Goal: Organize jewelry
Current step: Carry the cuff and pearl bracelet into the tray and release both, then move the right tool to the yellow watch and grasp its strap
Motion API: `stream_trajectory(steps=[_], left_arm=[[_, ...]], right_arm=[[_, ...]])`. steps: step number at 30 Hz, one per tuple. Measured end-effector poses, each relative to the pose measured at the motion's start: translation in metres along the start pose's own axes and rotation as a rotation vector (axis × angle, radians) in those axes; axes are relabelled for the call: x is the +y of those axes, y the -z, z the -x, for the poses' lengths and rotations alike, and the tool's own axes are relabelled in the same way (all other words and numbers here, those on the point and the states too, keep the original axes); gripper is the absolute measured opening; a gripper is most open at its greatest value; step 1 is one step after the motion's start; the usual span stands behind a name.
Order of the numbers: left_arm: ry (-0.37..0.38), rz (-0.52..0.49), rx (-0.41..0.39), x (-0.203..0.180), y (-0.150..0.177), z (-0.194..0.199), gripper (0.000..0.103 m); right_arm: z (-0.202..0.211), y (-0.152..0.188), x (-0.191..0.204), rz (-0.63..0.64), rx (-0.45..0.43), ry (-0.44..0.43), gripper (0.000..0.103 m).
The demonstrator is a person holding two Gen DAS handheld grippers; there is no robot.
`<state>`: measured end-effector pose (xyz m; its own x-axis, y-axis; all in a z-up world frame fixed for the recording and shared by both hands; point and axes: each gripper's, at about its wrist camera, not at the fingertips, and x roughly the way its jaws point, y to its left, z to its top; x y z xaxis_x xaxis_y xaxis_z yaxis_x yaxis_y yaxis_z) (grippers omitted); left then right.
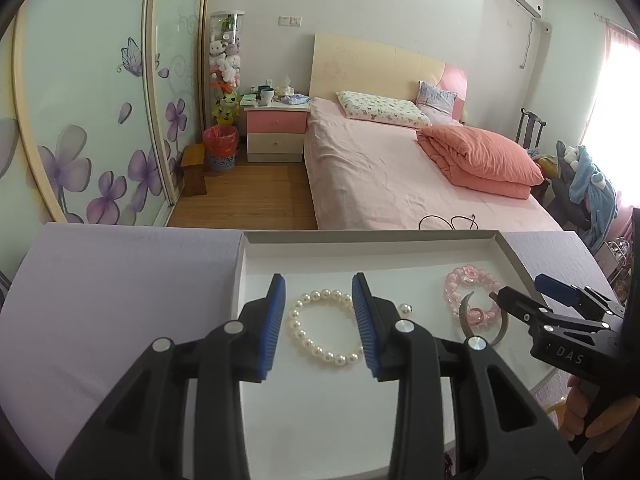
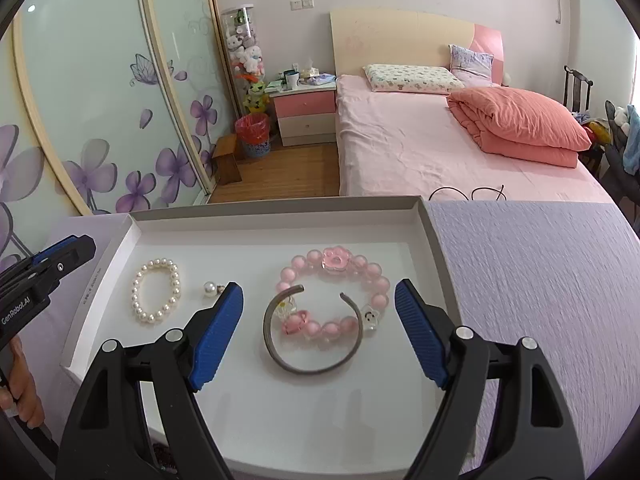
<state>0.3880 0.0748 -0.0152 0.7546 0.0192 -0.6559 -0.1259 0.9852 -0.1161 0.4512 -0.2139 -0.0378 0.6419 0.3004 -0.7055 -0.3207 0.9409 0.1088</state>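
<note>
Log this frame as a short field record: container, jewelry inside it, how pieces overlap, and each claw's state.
container: shallow white tray on a lilac cloth
pieces: pearl bracelet, single pearl earring, pink bead bracelet, grey open cuff bangle
overlap: bangle lies across the pink bracelet; pearl bracelet and earring lie apart
left claw: open, above the pearl bracelet
right claw: open, framing the bangle and pink bracelet
held: nothing

Lilac table (image 2: 520, 280) — white tray (image 2: 430, 224) lies on it
</note>
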Motion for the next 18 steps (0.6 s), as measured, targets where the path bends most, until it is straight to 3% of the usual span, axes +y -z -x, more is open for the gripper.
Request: stream_trajectory(steps=[8, 18], left_arm=[[-0.017, 0.002, -0.024, 0.009, 0.014, 0.032, 0.040], [-0.031, 0.014, -0.053, 0.037, 0.065, 0.104, 0.061]], right_arm=[[0.034, 0.011, -0.006, -0.019, -0.035, -0.006, 0.080], [0.097, 0.053, -0.013, -0.013, -0.101, -0.010, 0.090]])
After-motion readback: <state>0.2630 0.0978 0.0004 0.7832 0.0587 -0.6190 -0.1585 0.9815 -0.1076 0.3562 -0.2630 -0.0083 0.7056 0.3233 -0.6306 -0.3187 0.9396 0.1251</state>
